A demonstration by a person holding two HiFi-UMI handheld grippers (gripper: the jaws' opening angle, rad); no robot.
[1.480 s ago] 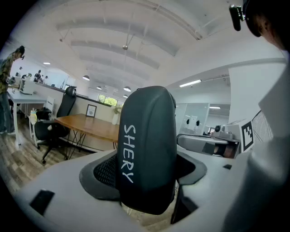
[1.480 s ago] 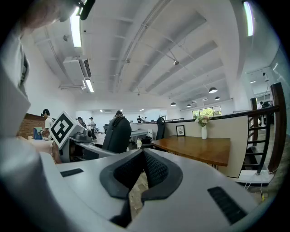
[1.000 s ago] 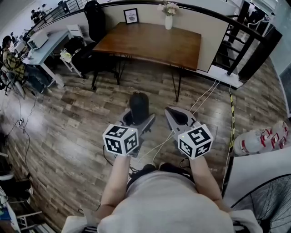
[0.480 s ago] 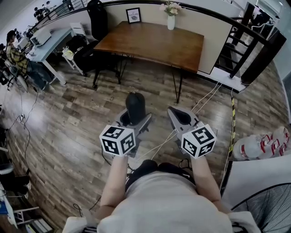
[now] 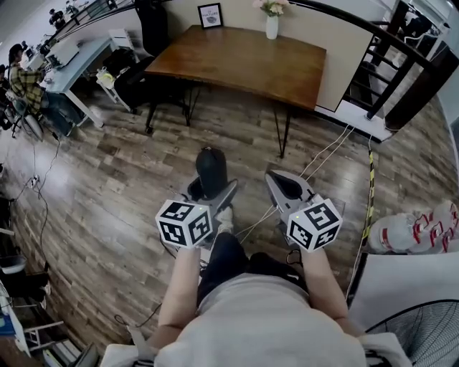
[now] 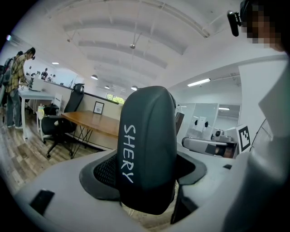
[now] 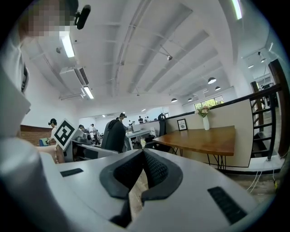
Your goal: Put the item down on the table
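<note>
Looking from the far left, a pale desk (image 5: 72, 64) stands by the wall with a person (image 5: 21, 75) at it. That is not the place for this job.

Next comes the left gripper (image 5: 212, 188). Its jaws stand wide, but they press on a dark case (image 6: 147, 149) from both sides. That is why the case stands up tall and does not slip. White letters run down its front. The case hangs in the air over the wood floor (image 5: 107, 179), out in front of the body.

Up ahead is the brown table (image 5: 244, 61), well apart from the case. A vase (image 5: 272, 27) and a small frame (image 5: 210, 14) sit by its back edge, so the near side shows bare wood. I think the person must walk closer first, since the case cannot reach the top from here.

Then comes the right gripper (image 7: 141, 158). Its jaws are pressed together with nothing in them. It rides along beside the other one, maybe ready to help.

Far right, some water bottles (image 5: 409, 229) lie on the floor.
</note>
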